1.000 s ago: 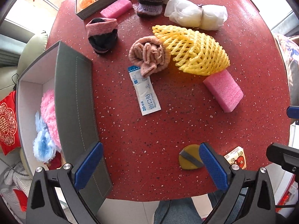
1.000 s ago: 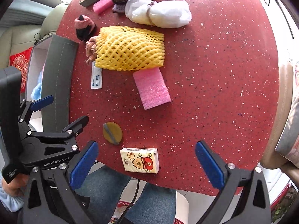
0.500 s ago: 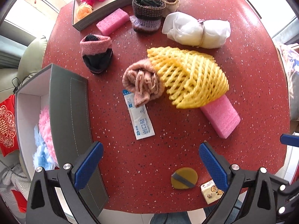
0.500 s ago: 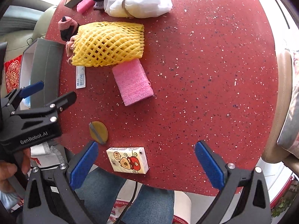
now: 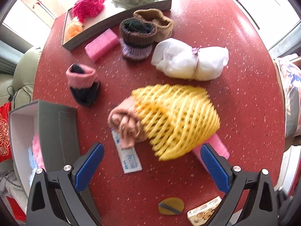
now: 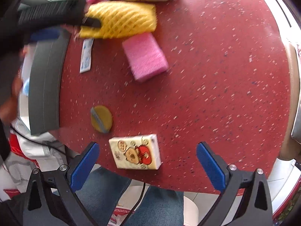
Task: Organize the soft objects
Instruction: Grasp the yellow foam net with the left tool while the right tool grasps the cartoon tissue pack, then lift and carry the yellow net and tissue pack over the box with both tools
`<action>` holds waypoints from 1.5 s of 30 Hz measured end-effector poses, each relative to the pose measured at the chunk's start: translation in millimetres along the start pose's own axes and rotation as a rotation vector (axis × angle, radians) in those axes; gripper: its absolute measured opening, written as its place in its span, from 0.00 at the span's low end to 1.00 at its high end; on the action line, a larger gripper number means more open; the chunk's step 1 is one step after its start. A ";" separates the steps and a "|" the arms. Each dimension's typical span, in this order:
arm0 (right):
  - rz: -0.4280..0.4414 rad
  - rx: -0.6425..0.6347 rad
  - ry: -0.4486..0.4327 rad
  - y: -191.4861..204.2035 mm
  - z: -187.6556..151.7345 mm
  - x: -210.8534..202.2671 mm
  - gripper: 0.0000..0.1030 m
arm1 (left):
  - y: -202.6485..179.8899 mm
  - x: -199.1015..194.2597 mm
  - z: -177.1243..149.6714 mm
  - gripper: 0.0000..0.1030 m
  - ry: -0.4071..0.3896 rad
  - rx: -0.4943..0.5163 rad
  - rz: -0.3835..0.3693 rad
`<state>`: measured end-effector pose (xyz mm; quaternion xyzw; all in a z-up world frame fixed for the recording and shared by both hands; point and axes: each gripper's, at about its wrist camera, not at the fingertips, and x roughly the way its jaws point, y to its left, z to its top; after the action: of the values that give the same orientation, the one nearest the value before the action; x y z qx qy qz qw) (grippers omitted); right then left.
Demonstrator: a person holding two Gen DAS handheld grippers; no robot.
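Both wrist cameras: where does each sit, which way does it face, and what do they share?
Left wrist: on the left gripper, open, looking across the red table at the yellow foam net; own blue fingers show.
Right wrist: on the right gripper, open, over the near table edge and tissue pack; jeans-clad legs below.
Shared: yellow foam net, pink sponge, round yellow pad, grey box.

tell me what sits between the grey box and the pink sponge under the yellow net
A white sachet lies flat on the table between the grey box and pink sponge, clearest in the right wrist view.
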<state>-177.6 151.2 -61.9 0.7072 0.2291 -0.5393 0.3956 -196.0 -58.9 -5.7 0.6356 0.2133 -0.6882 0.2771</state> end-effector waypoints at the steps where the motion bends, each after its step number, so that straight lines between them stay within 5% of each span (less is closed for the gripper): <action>1: -0.005 -0.014 0.007 4.6 -3.7 5.4 1.00 | -2.3 1.0 4.0 1.00 -0.003 0.003 -0.004; 12: -0.076 -0.104 0.015 27.8 -21.3 29.8 1.00 | -12.0 24.2 31.5 1.00 0.050 -0.010 -0.019; 21: -0.215 -0.220 0.064 54.0 -21.8 64.5 0.95 | -11.6 31.6 45.2 1.00 0.062 -0.065 -0.067; 24: -0.235 -0.206 0.059 51.1 -24.6 63.7 0.74 | -16.7 34.4 51.2 0.83 0.061 -0.059 -0.099; 26: -0.228 -0.189 0.057 45.3 -24.2 59.4 0.74 | -21.9 30.3 55.3 0.69 0.042 -0.044 -0.116; 28: -0.207 -0.145 0.052 35.8 -23.1 53.2 0.73 | -26.5 28.3 58.3 0.38 0.041 -0.033 -0.146; 30: -0.191 -0.114 0.040 23.9 -21.0 44.4 0.73 | -30.9 28.4 62.1 0.19 0.054 -0.027 -0.189; 45: -0.120 0.126 -0.070 -26.1 -11.9 -10.2 0.73 | 1.3 -37.2 15.9 0.19 -0.061 0.010 -0.368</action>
<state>-193.5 177.0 -59.1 0.6967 0.2226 -0.5996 0.3249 -205.7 -66.0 32.9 0.5660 0.3142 -0.7473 0.1496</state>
